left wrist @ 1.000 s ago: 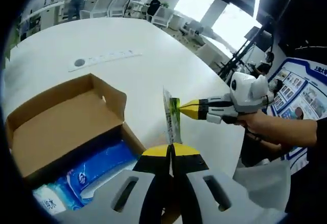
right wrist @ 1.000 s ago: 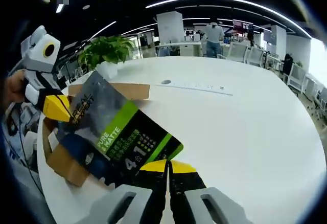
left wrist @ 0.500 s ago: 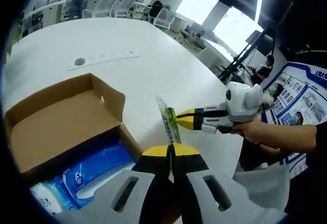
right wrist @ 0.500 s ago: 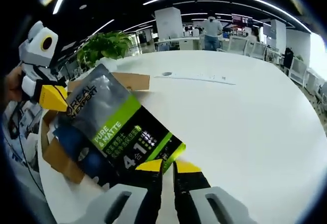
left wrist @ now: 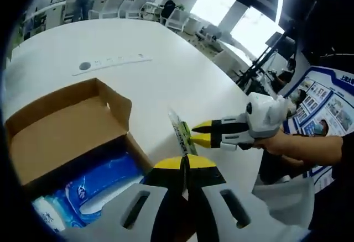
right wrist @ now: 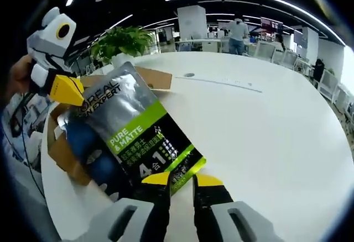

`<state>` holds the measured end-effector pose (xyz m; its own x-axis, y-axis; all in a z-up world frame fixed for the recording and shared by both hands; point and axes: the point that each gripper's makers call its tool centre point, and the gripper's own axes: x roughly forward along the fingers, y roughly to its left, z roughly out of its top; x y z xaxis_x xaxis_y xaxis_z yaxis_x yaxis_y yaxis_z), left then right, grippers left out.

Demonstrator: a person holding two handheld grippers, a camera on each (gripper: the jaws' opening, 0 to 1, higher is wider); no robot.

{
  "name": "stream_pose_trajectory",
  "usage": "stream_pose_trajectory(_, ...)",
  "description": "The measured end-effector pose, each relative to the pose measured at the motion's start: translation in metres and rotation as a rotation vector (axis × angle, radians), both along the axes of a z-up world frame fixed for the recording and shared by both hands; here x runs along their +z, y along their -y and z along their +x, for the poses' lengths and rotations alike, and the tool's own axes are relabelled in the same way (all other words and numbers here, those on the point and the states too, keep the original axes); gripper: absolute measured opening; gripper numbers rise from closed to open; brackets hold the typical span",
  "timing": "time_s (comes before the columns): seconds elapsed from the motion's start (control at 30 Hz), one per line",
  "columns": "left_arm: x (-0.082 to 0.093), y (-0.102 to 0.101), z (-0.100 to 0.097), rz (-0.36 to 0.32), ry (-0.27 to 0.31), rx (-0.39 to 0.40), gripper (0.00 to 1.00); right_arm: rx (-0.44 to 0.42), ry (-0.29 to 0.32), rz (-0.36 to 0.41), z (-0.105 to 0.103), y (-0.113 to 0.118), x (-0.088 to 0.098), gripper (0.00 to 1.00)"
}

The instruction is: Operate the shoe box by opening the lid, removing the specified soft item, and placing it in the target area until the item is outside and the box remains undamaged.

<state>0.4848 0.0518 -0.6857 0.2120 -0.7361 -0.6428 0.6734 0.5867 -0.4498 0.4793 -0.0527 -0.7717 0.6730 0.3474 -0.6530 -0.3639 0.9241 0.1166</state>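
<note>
Gripping one end of the sachet (right wrist: 134,137), left gripper (right wrist: 67,90) with yellow tips pinched shut on the packet's top corner, up beside the shoe box (left wrist: 66,129). Seen edge-on in the left gripper view as a thin green-and-silver sliver (left wrist: 180,136) rising just past the box's near corner, off the white table (left wrist: 166,70). Right gripper (right wrist: 177,179) with jaws parted a little around the sachet's bottom green edge; pads apparently not clamped, actual contact unclear. Same gripper (left wrist: 194,133) entered from the right in the left gripper view, tips slightly apart beside the sliver, held by a person's hand (left wrist: 287,142). Left gripper (left wrist: 185,162) tips pressed together at the sliver's lower end. Box sat open on the table, cardboard lid folded back, blue tissue pack (left wrist: 88,184) still inside it. Sachet outside the box, held above the table next to it. Potted plant (right wrist: 119,43) stood beyond the box at the table's far side.
</note>
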Motion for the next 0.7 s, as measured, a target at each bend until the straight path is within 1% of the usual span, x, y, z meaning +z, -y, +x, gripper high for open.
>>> stream_pose_trajectory(0.17,-0.001,-0.001,0.000,0.001,0.002,0.006,0.00,0.029,0.035,0.021,-0.004,-0.010,0.012,0.14)
stream_pose_trajectory(0.3,-0.003,-0.002,0.000,0.003,0.000,0.012,0.00,0.063,0.058,0.039,-0.011,-0.022,0.020,0.17)
stream_pose_trajectory(0.47,-0.004,-0.003,0.000,0.003,0.000,0.017,0.00,0.104,0.085,0.084,-0.021,-0.039,0.030,0.22)
stream_pose_trajectory(0.57,-0.003,-0.003,0.000,0.002,0.002,0.018,0.00,0.154,0.110,0.081,-0.029,-0.053,0.036,0.23)
stream_pose_trajectory(0.7,-0.003,-0.001,0.001,-0.002,0.005,0.021,0.00,0.205,0.119,0.067,-0.037,-0.066,0.037,0.26)
